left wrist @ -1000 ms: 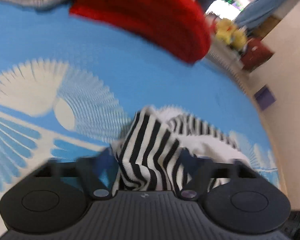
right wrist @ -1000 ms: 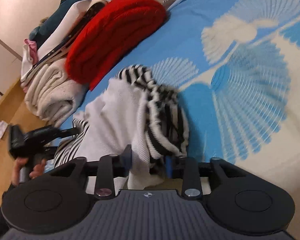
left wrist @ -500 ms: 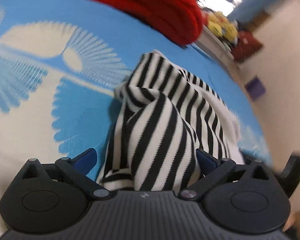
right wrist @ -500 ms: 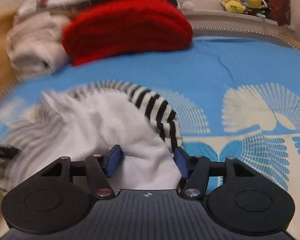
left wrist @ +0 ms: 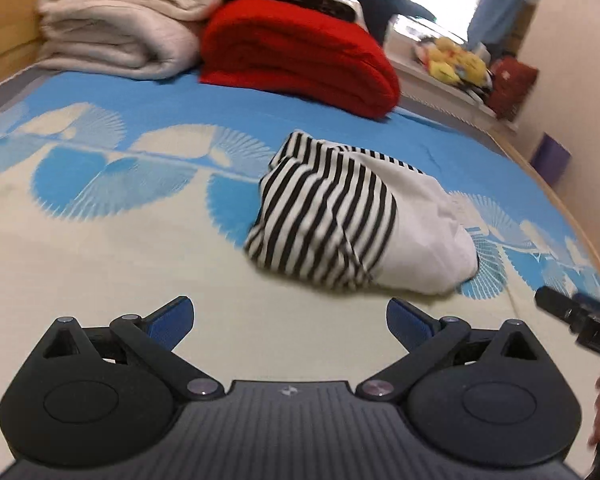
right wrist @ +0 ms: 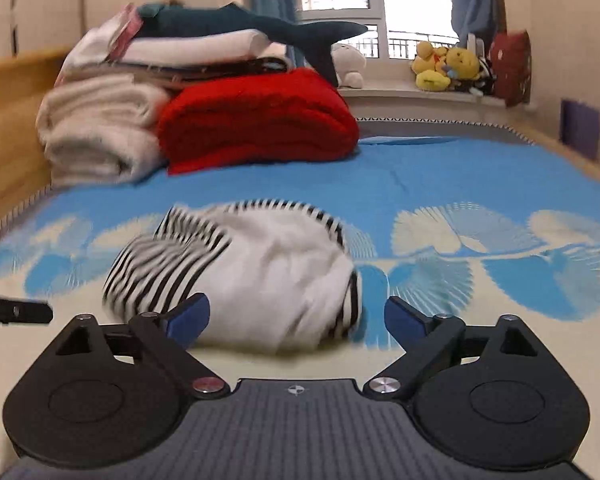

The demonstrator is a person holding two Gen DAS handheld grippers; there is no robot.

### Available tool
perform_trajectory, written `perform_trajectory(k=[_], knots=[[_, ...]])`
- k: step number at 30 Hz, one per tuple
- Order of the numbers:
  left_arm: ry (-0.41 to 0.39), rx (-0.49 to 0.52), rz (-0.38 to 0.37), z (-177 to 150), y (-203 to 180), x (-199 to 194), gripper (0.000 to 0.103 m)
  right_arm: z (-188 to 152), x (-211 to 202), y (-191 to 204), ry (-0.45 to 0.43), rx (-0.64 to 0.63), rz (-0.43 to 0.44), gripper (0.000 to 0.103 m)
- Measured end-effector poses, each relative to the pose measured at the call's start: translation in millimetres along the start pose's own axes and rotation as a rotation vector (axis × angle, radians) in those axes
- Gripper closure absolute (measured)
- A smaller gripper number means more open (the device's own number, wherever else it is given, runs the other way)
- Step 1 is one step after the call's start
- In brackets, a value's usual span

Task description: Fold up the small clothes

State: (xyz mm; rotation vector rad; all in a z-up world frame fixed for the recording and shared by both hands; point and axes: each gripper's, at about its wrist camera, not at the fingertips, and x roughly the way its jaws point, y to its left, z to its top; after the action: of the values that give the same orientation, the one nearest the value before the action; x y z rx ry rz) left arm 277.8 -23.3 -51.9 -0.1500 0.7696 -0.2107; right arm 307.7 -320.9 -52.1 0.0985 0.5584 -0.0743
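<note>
Resting on the blue-and-cream bedspread (left wrist: pixel 100 248), the striped garment (left wrist: pixel 332 220) lies beyond both spread hand-held grippers

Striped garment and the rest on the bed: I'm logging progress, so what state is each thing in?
Striped garment: bundled loosely, lying free on the bedspread.
Left tool: open, empty.
Right tool: open after just widening, empty.
Red blanket: folded.
Cream blanket: folded.
</note>
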Motion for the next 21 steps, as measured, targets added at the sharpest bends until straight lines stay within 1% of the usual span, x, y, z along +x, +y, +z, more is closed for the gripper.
perform_trajectory(k=[2, 3, 5, 7, 8, 9, 11, 13, 16, 18, 21], knots=[[-0.03, 0.015, 0.038, -22.5, -7.1, -16.8, 0.0, -16.3, -19.0, 11.0, -0.004, 0.086, -0.058, 0.003], [-0.044, 0.039, 0.057, -28.7, -10.1, -22.3, 0.0, -26.0, -25.8, 14.9, -0.001, 0.132, -0.061, 0.001], [-0.064, 0.104, 0.115, -40.7, -18.1, -19.8, 0.0, -40.2, -27.0, 20.6, 0.017, 0.192, -0.078, 0.001], [-0.068, 0.167, 0.17, -52.1, -21.5, -13.1, 0.0, -55.9, -17.7, 24.5, 0.017, 0.204, -0.126, 0.001], [-0.059, 0.179, 0.189, -56.2, -22.2, -8.6, 0.0, -62.7, -9.1, 25.6, 0.016, 0.167, -0.142, 0.001], [-0.041, 0.175, 0.194, -57.4, -21.9, -1.7, 0.0, -67.8, -2.0, 27.1, 0.027, 0.118, -0.159, 0.001], [-0.004, 0.148, 0.167, -56.1, -22.9, 4.1, 0.0, -70.3, 11.6, 28.5, 0.061, 0.054, -0.206, 0.002], [-0.017, 0.153, 0.139, -51.1, -25.1, 7.0, 0.0, -66.4, 15.9, 27.1, 0.046, 0.066, -0.206, 0.002], [-0.049, 0.195, 0.165, -43.7, -32.0, 14.2, 0.0, -61.1, 19.7, 30.6, 0.027, 0.053, -0.192, 0.002], [-0.048, 0.203, 0.18, -40.6, -33.4, 20.8, 0.0, -59.4, 23.1, 33.2, 0.027, 0.033, -0.188, 0.002], [-0.032, 0.185, 0.163, -37.1, -32.9, 25.9, 0.0, -56.9, 28.1, 36.7, 0.038, 0.027, -0.185, 0.002]])
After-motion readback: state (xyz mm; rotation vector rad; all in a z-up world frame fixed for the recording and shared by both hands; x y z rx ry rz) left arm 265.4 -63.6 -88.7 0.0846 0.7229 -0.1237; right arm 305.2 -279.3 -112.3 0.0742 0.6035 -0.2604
